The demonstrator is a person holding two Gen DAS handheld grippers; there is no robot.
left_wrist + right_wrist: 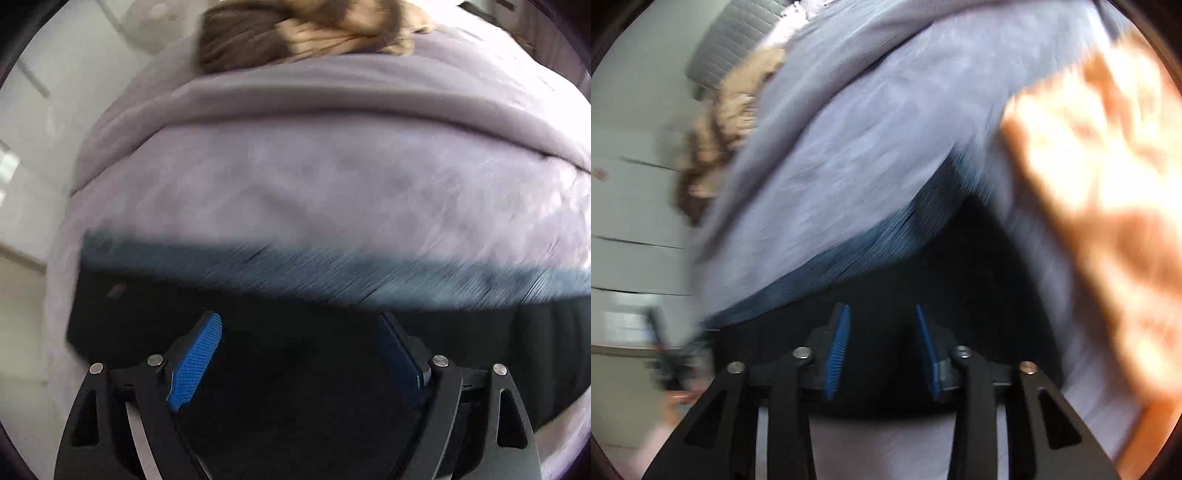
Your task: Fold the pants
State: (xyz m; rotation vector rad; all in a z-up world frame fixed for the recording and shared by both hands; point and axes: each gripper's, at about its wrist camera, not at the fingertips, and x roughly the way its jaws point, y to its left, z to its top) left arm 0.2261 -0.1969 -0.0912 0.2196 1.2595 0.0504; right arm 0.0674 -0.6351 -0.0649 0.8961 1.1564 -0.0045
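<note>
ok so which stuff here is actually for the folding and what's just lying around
For the job:
- dark pants, lying on the bed
- left gripper, open over them
- right gripper, open over them

Just lying about:
- lavender bedcover beneath the pants
- brown fluffy item at the far edge
- orange patterned cloth, blurred

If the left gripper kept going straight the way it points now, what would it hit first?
Most likely the dark pants lying on the lilac bedding: the open left gripper already has dark fabric right ahead of its fingertips. The frame is blurred, so depth is uncertain.
</note>
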